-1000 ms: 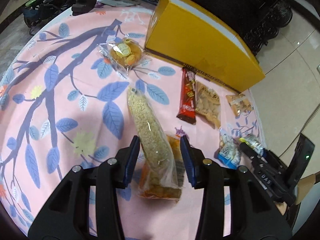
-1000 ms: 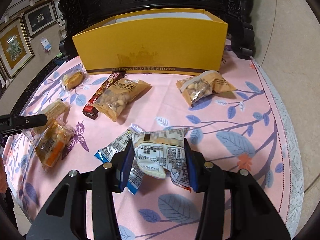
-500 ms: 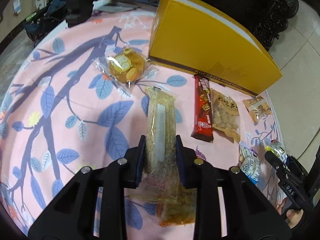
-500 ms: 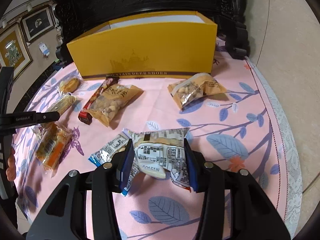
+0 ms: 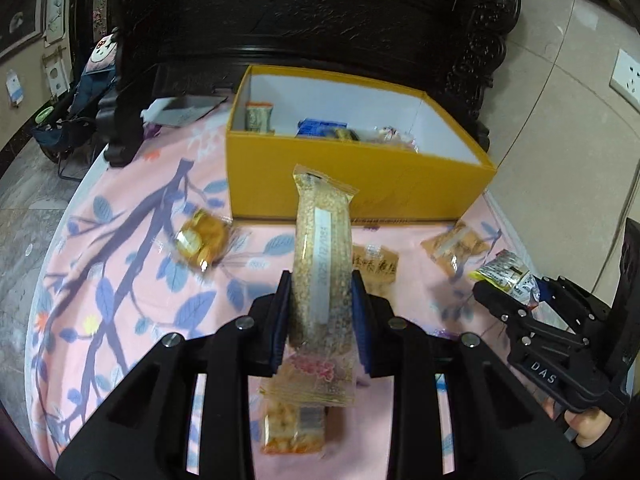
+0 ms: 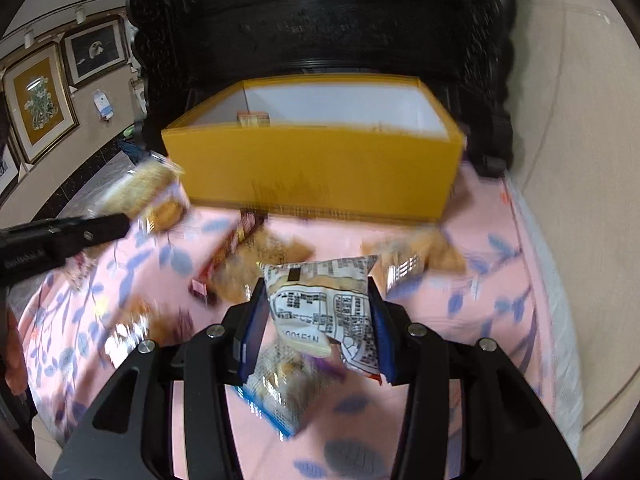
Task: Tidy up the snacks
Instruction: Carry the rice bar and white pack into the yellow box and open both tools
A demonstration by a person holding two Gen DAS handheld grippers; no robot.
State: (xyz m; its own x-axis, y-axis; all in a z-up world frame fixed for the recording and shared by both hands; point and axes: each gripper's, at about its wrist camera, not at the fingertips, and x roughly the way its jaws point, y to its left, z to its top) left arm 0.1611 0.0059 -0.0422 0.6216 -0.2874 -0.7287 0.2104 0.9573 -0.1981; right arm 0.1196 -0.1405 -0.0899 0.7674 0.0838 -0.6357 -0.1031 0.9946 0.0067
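Observation:
My left gripper [image 5: 319, 286] is shut on a long clear pack of pale grain bar [image 5: 322, 232], held up off the pink tablecloth and pointing at the open yellow box [image 5: 360, 184]. A few packets [image 5: 324, 128] lie inside the box. In the right wrist view, my right gripper [image 6: 316, 304] is shut on a white printed snack packet [image 6: 320, 292], lifted in front of the same yellow box [image 6: 320, 168]. The right gripper [image 5: 492, 296] also shows at the right edge of the left wrist view. The left gripper [image 6: 116, 224] with its grain pack [image 6: 140, 184] appears blurred at the left of the right wrist view.
On the cloth [image 5: 120, 280] lie a round cookie packet [image 5: 200, 240], two nut packets [image 5: 456, 246], a red bar [image 6: 236, 240], an orange snack pack [image 5: 288, 428] and a blue-edged packet [image 6: 276, 400]. Dark carved furniture [image 5: 320, 20] stands behind the box. The table edge curves at right.
The left jaws closed on the grain pack and raised it off the cloth. The right gripper rose with its white packet. Both views now look into the box.

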